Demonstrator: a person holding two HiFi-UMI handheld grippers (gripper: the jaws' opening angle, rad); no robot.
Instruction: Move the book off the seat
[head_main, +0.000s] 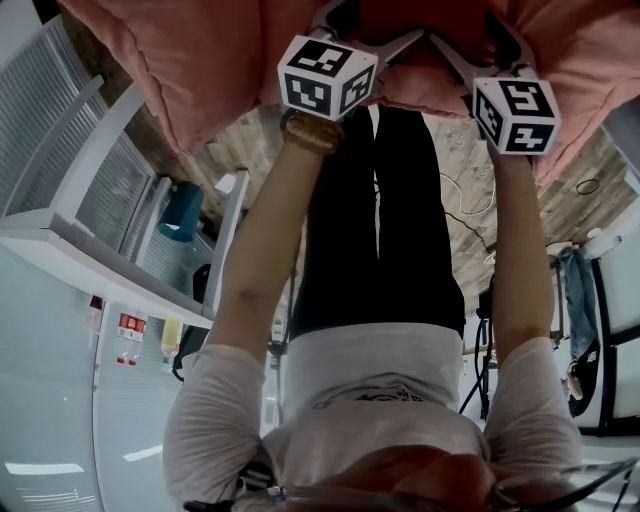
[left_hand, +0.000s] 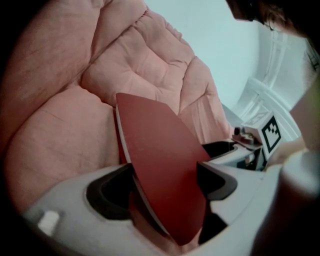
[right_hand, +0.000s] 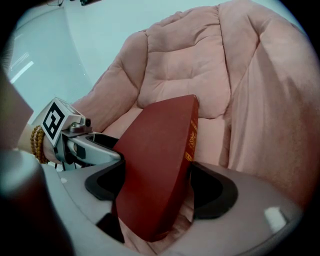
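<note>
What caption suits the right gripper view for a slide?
Right gripper clamps a dark red hardcover book, spine to the right, with the pink quilted fabric seat behind.

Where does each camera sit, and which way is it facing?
Head view: on the person's head, looking down past both forearms to the pink seat; shirt, legs show.
Left gripper view: rides the left gripper, facing the red book clamped in its jaws.
Right gripper view: rides the right gripper, clamped on the same book, spine visible.
Shared: both gripper views show book and seat.
</note>
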